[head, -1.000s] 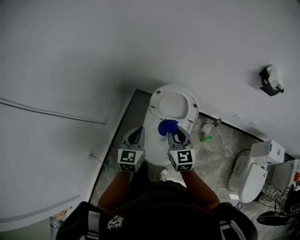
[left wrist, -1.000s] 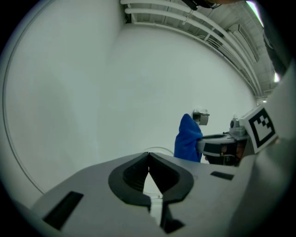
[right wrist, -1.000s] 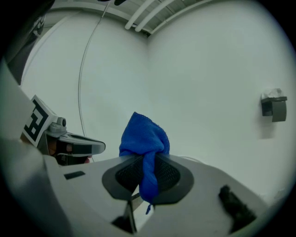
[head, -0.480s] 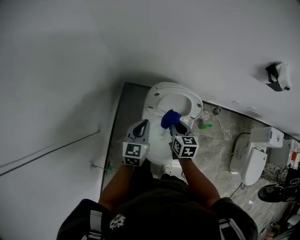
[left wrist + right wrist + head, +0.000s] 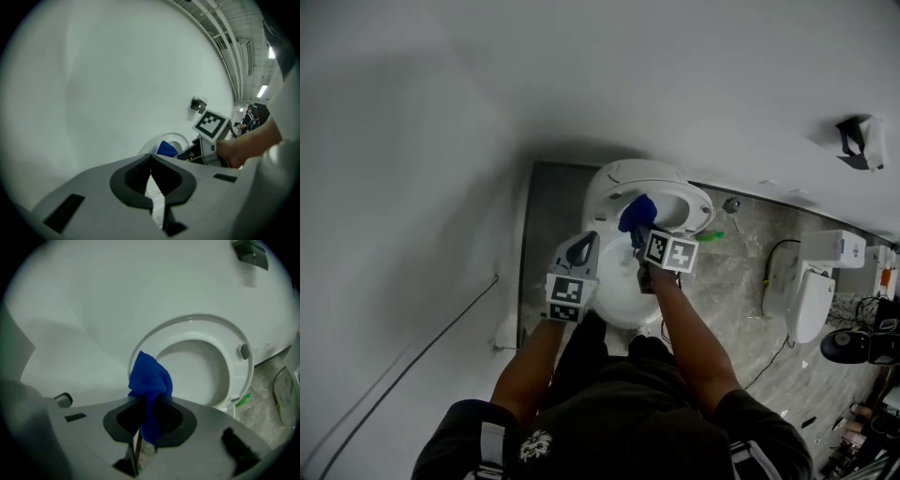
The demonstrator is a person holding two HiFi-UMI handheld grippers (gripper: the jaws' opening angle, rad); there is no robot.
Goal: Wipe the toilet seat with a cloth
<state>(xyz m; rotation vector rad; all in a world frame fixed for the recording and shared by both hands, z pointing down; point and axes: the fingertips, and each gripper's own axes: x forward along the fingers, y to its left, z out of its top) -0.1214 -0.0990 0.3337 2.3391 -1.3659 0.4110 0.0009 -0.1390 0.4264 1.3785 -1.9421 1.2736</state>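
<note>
Blue cloth [image 5: 149,376], one, two claws [image 5: 584,242] [image 5: 639,231], two toilets [image 5: 609,185] [image 5: 811,302]

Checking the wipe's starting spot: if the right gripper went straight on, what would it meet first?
Probably the toilet seat, on the left of its ring, with the blue cloth clamped in the right gripper touching first; depth is unclear.

Left hand-held gripper [image 5: 151,158] closed; right hand-held gripper [image 5: 144,401] pinches cloth [image 5: 149,375].

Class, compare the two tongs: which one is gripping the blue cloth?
The right tongs: shut on the blue cloth, which sticks out past them. The left tongs are shut with nothing between them.
</note>
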